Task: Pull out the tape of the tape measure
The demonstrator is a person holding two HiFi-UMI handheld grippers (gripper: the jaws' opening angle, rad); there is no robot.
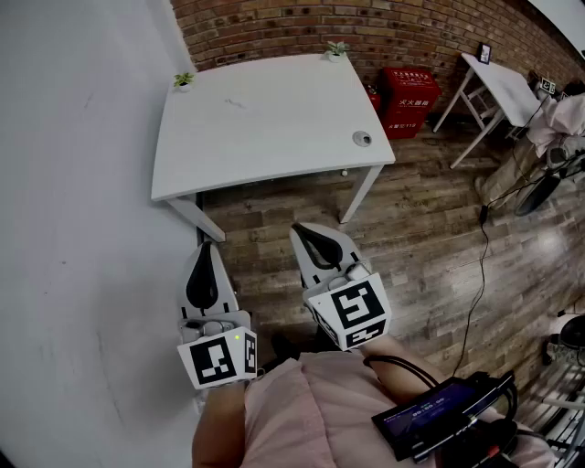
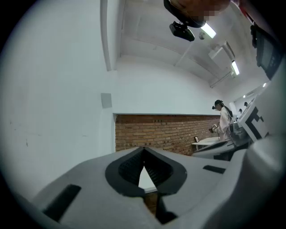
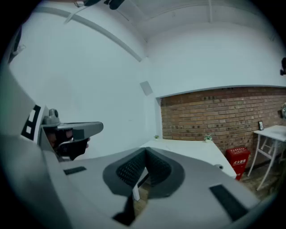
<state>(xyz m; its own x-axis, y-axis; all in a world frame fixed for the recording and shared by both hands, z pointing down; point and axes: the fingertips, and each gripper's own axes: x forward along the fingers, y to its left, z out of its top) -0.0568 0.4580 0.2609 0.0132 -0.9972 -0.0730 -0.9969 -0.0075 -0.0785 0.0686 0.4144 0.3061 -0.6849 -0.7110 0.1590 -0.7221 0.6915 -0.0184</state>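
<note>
Left gripper [image 2: 143, 154]: fingers [image 2: 128, 168] pressed together at the tips, nothing between the pads. Right gripper [image 3: 145, 154]: fingers [image 3: 128, 170] likewise pressed together and holding nothing.

Head view: left gripper [image 1: 206, 247] and right gripper [image 1: 307, 229] are side by side over the wood floor [image 1: 411, 247], apart from each other, the left at 9 o'clock of the right. Both point toward 12 o'clock.

White bench [image 1: 256, 119] stands at 12 o'clock of both grippers, well apart from the fingertips. Tape measure [image 1: 362, 138], a small round grey item, lies flat on the bench near its near right corner, at about 1 o'clock of the right gripper; neither gripper touches it. It also shows in the right gripper view [image 3: 218, 167] at the bench edge.

Two small potted plants sit on the far bench corners: one at 11 o'clock [image 1: 184, 80], one at 12 o'clock [image 1: 336, 48]. Brick wall [image 1: 366, 23] runs behind the bench, with a red box [image 1: 409, 101] on the floor against it at 1 o'clock.
</note>
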